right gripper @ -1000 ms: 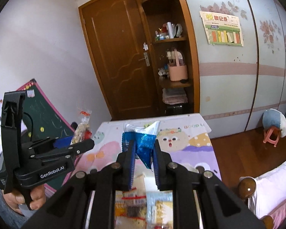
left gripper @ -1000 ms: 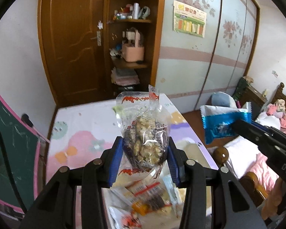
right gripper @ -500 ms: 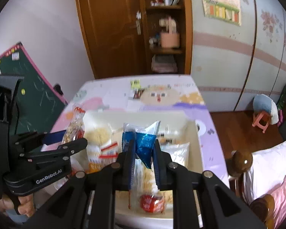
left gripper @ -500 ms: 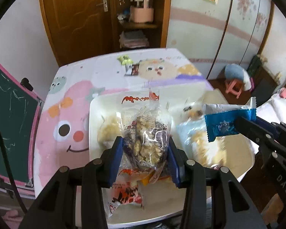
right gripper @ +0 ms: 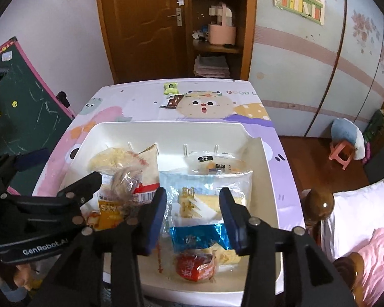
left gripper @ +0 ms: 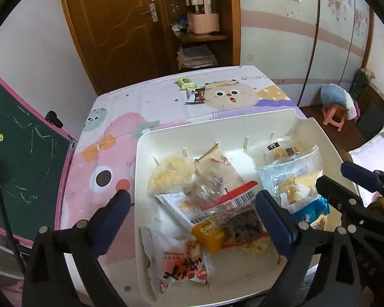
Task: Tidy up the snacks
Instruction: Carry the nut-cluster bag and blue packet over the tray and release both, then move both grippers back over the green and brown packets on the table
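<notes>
Snacks fill the white bin (right gripper: pixel 258 138), my landmark on the cartoon tablecloth (right gripper: pixel 130 99). Nearest my right tongs (right gripper: pixel 190 216), whose blue pads stand apart and empty, lies a blue foil packet (right gripper: pixel 199 236), with a red-wrapped snack (right gripper: pixel 194 268) at the bin's near edge and a clear bag of yellow cake (right gripper: pixel 204 194) behind it. Toward the bin's far wall sits a pastry with a small black label (right gripper: pixel 217 163) I cannot read. My left tongs (left gripper: pixel 192 217) also hang open over the bin's left half, above a clear bag of puffed pieces (left gripper: pixel 212 176), a barcoded packet (left gripper: pixel 233 204) with Chinese print, and a packet reading "DONGZHO" (left gripper: pixel 181 266). Beyond the bin's far side, a green packet (left gripper: pixel 185 83) and a dark one (left gripper: pixel 197 95) lie on the cloth. "GOOD" is printed on the cloth's far right; the left tongs' body reads "GenRobot.AI".
</notes>
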`<state>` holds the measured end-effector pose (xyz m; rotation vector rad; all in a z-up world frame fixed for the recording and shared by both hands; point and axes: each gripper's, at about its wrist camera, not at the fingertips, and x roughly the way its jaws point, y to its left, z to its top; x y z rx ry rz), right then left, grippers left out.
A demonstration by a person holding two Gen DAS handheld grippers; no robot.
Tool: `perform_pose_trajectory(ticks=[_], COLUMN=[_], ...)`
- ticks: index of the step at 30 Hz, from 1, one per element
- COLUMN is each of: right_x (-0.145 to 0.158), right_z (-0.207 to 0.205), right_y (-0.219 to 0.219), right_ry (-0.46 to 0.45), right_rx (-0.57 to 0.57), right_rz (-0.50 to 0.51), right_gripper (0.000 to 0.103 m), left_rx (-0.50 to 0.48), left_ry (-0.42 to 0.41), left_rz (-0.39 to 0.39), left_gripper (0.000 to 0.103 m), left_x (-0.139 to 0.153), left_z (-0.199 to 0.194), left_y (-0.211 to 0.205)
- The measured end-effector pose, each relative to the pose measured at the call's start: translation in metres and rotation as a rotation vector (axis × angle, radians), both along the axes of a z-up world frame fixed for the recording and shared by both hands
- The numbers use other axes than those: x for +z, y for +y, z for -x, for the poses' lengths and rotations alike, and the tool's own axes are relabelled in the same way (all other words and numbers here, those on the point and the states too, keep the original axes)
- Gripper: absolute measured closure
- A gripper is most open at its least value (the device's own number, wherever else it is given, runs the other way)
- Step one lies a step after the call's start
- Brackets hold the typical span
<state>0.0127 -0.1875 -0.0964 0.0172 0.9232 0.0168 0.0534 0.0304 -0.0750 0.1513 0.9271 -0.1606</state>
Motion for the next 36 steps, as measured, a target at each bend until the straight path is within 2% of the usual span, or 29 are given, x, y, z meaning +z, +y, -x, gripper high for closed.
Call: perform_pose_trajectory(ticks=[28,36], right_x=[-0.008,0.002], right_z=[-0.006,-0.013], right_y=[0.004,0.01], right_ry=[0.026,0.001], right_rx=[-0.011,0.006], right_rz=[-0.017,0.014], right_gripper=[0.059,0.059], left_rx=[0.017,0.023], left_ry=[-0.011,-0.062], left_rz=[0.016,0.033], left_gripper=[0.006,0.006], left_x=[-0.004,0.014], left_z=[-0.005,-0.013], left_y=[0.006,0.013])
